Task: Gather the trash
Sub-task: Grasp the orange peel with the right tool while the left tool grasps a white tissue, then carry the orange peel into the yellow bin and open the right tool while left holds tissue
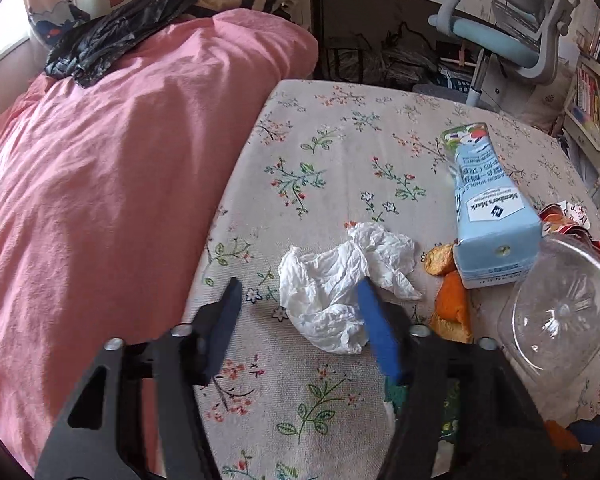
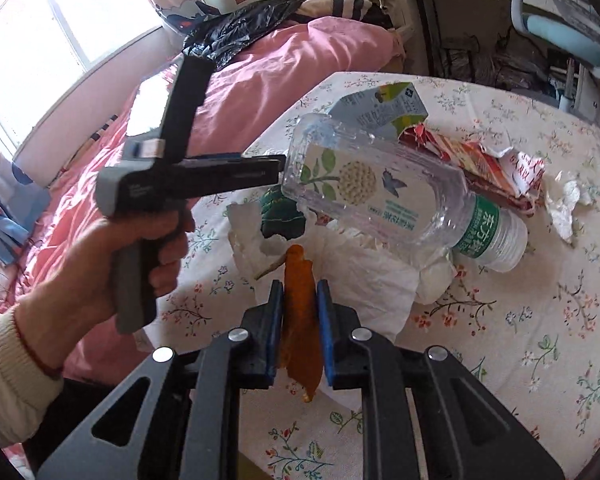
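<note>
Right tongs are pinching a floppy orange peel above the bed, while left tongs, open, are straddling only the tissue's edge, so both scraps are risking slipping free.

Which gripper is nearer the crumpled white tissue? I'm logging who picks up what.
Left. The left gripper hangs right over the crumpled white tissue, one finger already across it. The right gripper is off to the side, clamped on an orange peel.

Bright daylight from the blown-out window; fisheye bends edges, dark corner vignetting
</note>
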{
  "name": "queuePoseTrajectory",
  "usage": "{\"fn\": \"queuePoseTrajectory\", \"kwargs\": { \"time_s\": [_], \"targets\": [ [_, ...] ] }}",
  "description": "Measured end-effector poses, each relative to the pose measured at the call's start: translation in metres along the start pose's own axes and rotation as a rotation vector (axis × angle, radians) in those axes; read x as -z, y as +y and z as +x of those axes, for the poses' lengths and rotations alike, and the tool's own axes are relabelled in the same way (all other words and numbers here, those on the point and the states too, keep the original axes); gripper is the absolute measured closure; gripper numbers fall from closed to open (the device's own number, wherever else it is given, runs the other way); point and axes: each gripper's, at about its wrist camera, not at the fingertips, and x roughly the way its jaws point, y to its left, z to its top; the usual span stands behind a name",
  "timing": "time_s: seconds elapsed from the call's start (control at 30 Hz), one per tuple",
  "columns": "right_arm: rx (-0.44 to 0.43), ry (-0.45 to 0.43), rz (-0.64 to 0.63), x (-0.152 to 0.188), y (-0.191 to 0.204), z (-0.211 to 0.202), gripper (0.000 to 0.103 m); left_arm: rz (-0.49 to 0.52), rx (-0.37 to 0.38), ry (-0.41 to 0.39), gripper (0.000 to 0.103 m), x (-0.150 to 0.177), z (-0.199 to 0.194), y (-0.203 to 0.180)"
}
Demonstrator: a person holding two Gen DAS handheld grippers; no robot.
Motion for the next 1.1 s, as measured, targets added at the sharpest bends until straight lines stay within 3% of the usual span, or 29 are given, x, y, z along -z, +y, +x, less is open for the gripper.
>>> {"fn": "queuePoseTrajectory", "kwargs": {
  "time_s": [0.03, 0.07, 0.13, 0.33, 0.47, 0.87, 0.93, 0.97, 1.0, 1.03, 1.1],
  "targets": [
    [-0.015, 0.002, 0.014, 0.001, -0.003, 0.0, 0.085, -0.003, 0.004, -0.027, 0.071, 0.002, -0.002, 0.001],
    [-0.03, 0.002, 0.029, 0.001, -0.005, -0.002, 0.085, -0.016, 0.036, -0.023, 0.087, 0.003, -0.002, 0.004],
    [-0.064, -0.001, 0.071, 0.001, -0.011, -0.005, 0.085, -0.062, 0.084, -0.038, 0.091, 0.003, -0.009, 0.013],
    [-0.142, -0.031, 0.161, 0.004, -0.019, -0.022, 0.085, -0.128, 0.143, -0.111, 0.092, 0.013, -0.055, 0.033],
    [-0.175, -0.057, 0.193, 0.008, -0.019, -0.032, 0.085, -0.118, 0.169, -0.149, 0.092, 0.024, -0.086, 0.033],
    [-0.198, -0.118, 0.205, 0.022, -0.009, -0.054, 0.085, -0.098, 0.207, -0.223, 0.092, 0.066, -0.149, 0.033],
    [-0.189, -0.119, 0.205, 0.025, -0.006, -0.054, 0.085, -0.045, 0.123, -0.187, 0.092, 0.068, -0.131, 0.026],
    [-0.185, -0.115, 0.205, 0.026, -0.004, -0.052, 0.085, -0.019, 0.09, -0.098, 0.092, 0.071, -0.11, 0.023],
    [-0.18, -0.111, 0.208, 0.027, -0.003, -0.051, 0.085, -0.032, 0.119, 0.001, 0.092, 0.074, -0.092, 0.023],
    [-0.179, -0.11, 0.211, 0.03, -0.003, -0.05, 0.085, -0.088, 0.172, 0.042, 0.092, 0.077, -0.088, 0.029],
    [-0.176, -0.111, 0.208, 0.033, -0.001, -0.052, 0.085, -0.174, 0.277, -0.022, 0.092, 0.075, -0.107, 0.044]
  ]
}}
